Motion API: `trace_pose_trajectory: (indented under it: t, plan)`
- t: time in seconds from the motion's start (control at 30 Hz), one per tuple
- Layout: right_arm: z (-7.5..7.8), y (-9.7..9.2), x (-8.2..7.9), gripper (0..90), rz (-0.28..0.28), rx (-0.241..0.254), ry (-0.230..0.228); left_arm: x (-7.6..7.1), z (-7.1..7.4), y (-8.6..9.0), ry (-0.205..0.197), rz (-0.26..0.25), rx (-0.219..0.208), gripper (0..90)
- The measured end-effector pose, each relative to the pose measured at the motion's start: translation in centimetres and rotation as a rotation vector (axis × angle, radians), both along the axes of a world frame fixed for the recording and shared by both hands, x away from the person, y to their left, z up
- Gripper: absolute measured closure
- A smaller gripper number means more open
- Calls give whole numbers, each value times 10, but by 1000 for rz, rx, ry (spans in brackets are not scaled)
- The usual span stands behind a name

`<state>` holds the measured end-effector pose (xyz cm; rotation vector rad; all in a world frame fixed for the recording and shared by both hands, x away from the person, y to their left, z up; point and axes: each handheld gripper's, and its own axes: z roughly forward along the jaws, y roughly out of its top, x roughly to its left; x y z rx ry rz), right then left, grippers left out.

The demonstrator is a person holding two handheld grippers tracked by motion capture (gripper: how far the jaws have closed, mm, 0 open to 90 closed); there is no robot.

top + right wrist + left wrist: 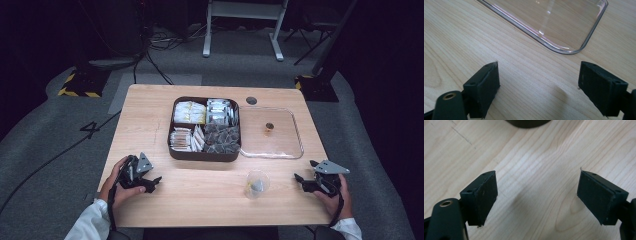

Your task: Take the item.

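Both of your grippers rest low on the wooden table [150, 125], near its front edge, and both are released: the left gripper [152, 184] shows its jaws spread wide over bare wood with nothing between them, and the right gripper [300, 181] does the same, its pads [484, 90] apart and empty.

The thing nearest your tools is the small clear cup [257, 184], standing upright near the front edge with something small and grey inside it. It sits between your two hands but not midway: it lies to the left of your right gripper, with only a short stretch of bare table between them, while your left gripper is well apart from it on the far side. So the right hand is the nearer one, and its jaws already point roughly toward the cup.

Beyond the cup, farther from you, the dark compartment tray [172, 150] holds packets and sachets in four sections, and the clear lid [298, 150] lies flat just beside the tray's right wall. From the right gripper view, the lid's rounded corner [571, 51] sits just ahead of the jaws, so a reach straight forward would likely meet the lid, not the cup.

My judgement: if the cup is your target, swing the right gripper leftward rather than forward, and approach its wall from the side, since it stands upright and looks light enough to tip.
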<state>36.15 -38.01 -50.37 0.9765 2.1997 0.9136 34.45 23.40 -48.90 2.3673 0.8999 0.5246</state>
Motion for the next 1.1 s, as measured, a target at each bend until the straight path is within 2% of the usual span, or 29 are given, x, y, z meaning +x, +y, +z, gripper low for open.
trace_pose_trajectory:
  t: [0.07, 0.23, 0.27, 0.33, 0.37, 1.1]
  plan:
    - [0, 0, 0, 175, -1, 3, 4, -1, -3, 4, 3, 2, -13, 174]
    - [0, 0, 0, 175, -3, 2, 3, -5, -8, 13, 15, 29, -92, 183]
    - [0, 0, 0, 175, -2, 1, 1, -5, -10, 16, 22, 35, -114, 183]
    - [0, 0, 0, 175, -2, 2, 2, -5, -15, 23, 60, 47, -191, 182]
    - [0, 0, 0, 175, -1, 3, 2, -6, -15, 24, 51, 47, -195, 181]
    - [0, 0, 0, 175, -6, 2, 2, -6, -16, 27, 55, 32, -197, 176]
